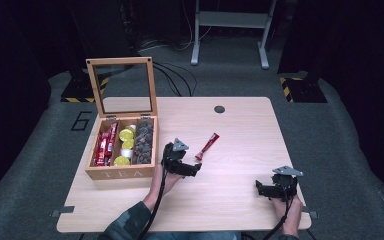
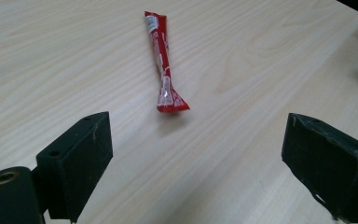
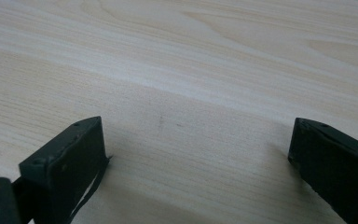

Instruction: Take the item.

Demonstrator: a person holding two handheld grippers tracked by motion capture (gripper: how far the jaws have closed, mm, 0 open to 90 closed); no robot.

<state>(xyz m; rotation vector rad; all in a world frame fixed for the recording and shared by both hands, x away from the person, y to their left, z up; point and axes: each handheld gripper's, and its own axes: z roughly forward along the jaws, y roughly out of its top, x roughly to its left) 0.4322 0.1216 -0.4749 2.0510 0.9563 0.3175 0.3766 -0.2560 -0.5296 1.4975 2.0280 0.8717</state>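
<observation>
A red stick sachet [image 1: 208, 145] lies flat on the light wooden table [image 1: 240, 125], right of an open wooden tea box [image 1: 121, 172]. My left gripper [image 1: 196, 169] hovers just short of the sachet's near end, open and empty. In the left gripper view the sachet [image 2: 162, 65] lies ahead of the wide-apart jaws [image 2: 196, 158], its flared end nearest and not between the pads. My right gripper [image 1: 260, 189] rests low near the table's front right corner. Its jaws [image 3: 196, 163] stand open over bare wood.
The tea box's glass lid [image 1: 122, 87] stands upright at the back. Its compartments hold red sachets [image 1: 104, 145], yellow capsules [image 1: 125, 140] and dark packets [image 1: 144, 140]. A round cable hole [image 1: 219, 109] sits near the far table edge. Grey carpet surrounds the table.
</observation>
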